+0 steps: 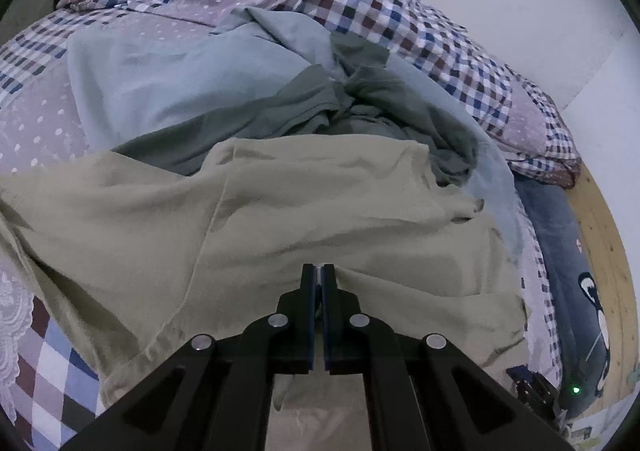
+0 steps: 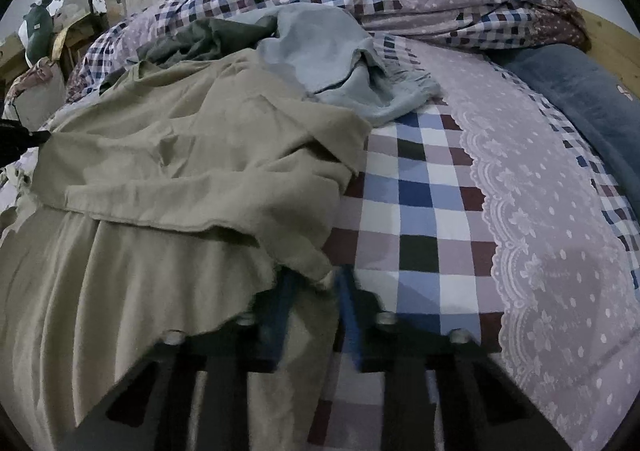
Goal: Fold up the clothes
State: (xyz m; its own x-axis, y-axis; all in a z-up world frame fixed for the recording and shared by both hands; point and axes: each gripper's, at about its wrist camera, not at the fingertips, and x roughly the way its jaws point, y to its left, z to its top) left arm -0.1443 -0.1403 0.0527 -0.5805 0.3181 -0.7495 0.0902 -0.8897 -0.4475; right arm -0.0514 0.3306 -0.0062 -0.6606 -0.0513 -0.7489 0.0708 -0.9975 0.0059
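Our left tongs (image 1: pixel 318 271) are pressed nearly together on an edge of the beige garment (image 1: pixel 280 219), which spreads away from them across the bed, matte and creased. Our right tongs (image 2: pixel 316 281) stand parted, blurred, with a corner of the same beige cloth (image 2: pixel 192 171) lying between the two blue-padded fingers (image 2: pixel 348 303); we cannot tell whether it is gripped.

We count three garments: the beige one nearest, a dark grey-green one (image 1: pixel 248 123) bunched just behind it, and a pale blue one (image 1: pixel 160 75) beyond, partly under the green. The pale blue piece (image 2: pixel 344 63) shows a folded hem in the right view.

All lie on a checked bedcover (image 2: pixel 420 219) of blue, maroon and white squares, edged with a lilac dotted panel and lace trim (image 2: pixel 492 219). One rumpled quilt (image 1: pixel 360 3) in the same patchwork is heaped at the far side.
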